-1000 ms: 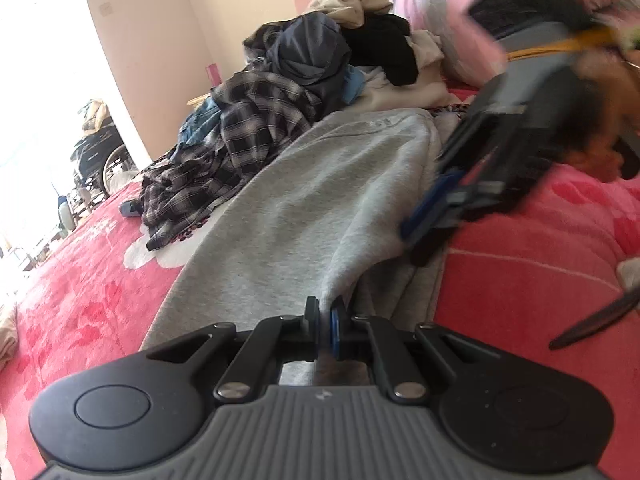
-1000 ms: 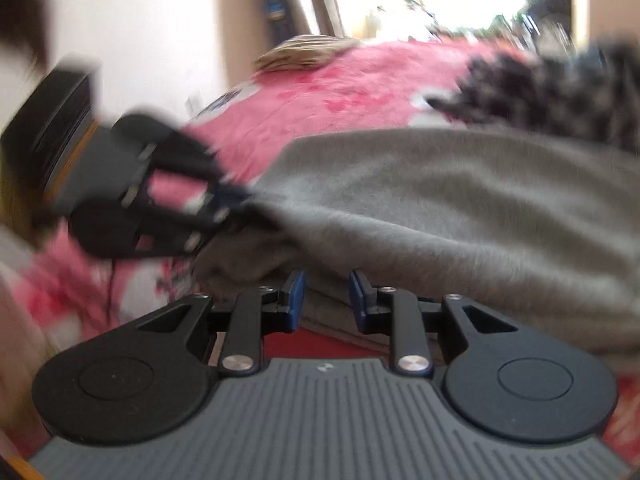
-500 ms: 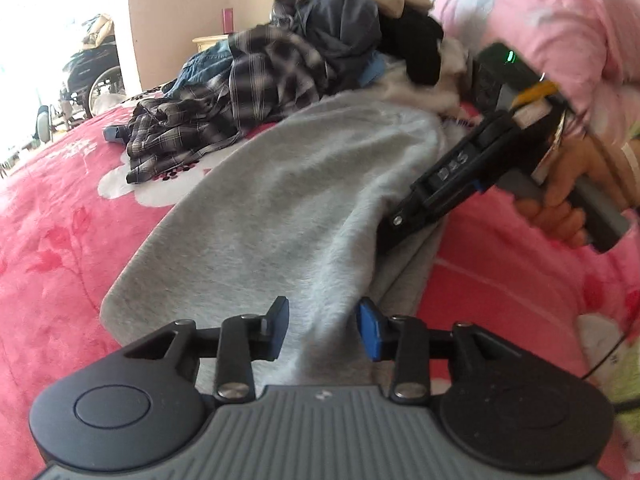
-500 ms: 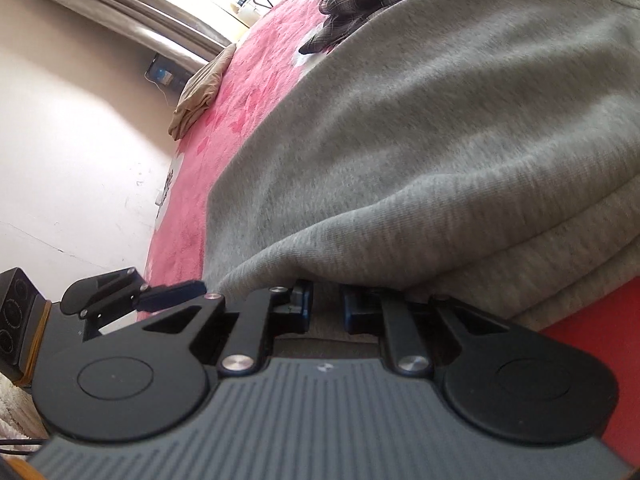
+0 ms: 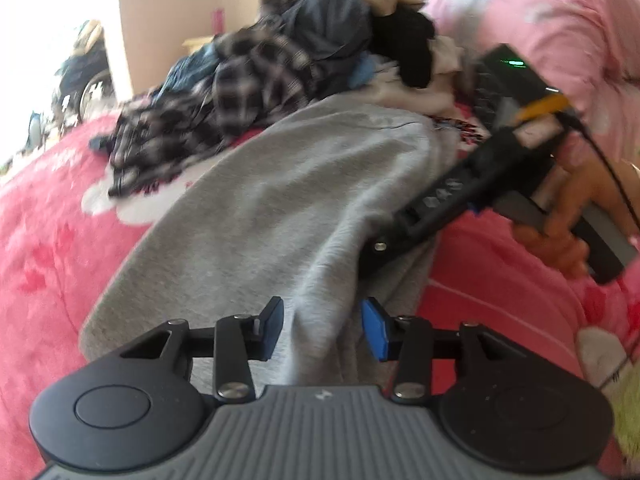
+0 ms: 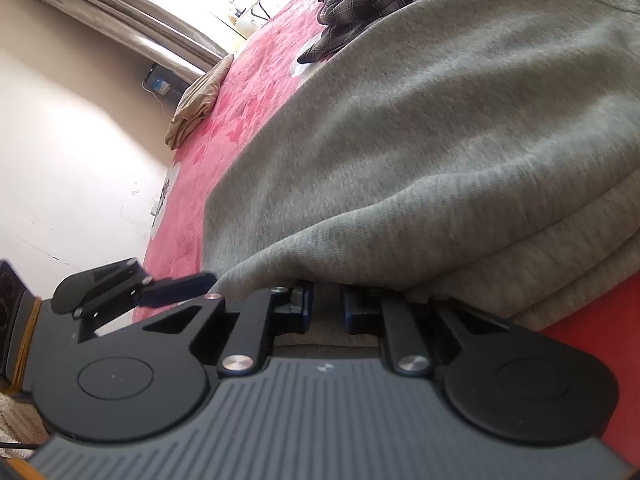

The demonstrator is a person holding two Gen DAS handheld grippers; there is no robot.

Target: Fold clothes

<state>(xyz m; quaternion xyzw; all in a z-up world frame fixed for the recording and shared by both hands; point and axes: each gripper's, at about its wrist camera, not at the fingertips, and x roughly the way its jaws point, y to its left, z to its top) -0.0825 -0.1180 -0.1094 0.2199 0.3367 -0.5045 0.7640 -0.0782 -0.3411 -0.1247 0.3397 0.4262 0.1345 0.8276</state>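
Your left claw: jaws closing, raised ridge of grey sweatshirt between blue pads, not yet pinched; likely corner regrasp for next fold. Your right claw: narrow gap, pads tucked under sweatshirt's folded edge, grey fabric between them; likely pinning layers. Sweatshirt spreads ahead on pink bedspread. Beyond it, plaid shirt on unfolded pile.

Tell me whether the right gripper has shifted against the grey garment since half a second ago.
No. In the right wrist view the right gripper sits at the same fold of the grey garment, whose edge drapes over its fingertips as before.
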